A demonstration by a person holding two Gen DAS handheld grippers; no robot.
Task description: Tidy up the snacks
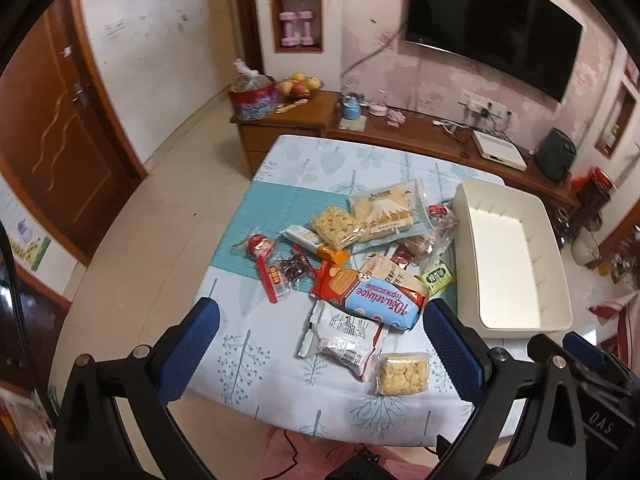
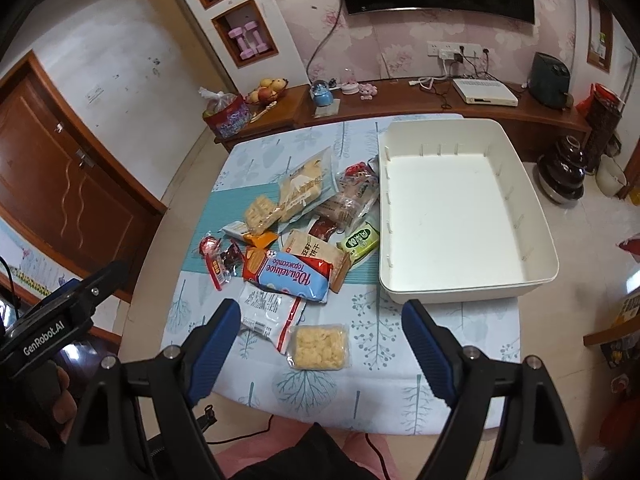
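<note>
A pile of snack packets lies on the table's middle: a red and blue biscuit pack, a white packet, a clear pack of yellow crackers, a green packet and a bread bag. An empty white bin stands to their right. My left gripper is open above the near table edge, before the pile. My right gripper is open, above the cracker pack. Both are empty.
The table carries a pale tree-print cloth and a teal mat. Behind it runs a low wooden cabinet with a fruit bowl, a snow globe and a white box. A door is at left.
</note>
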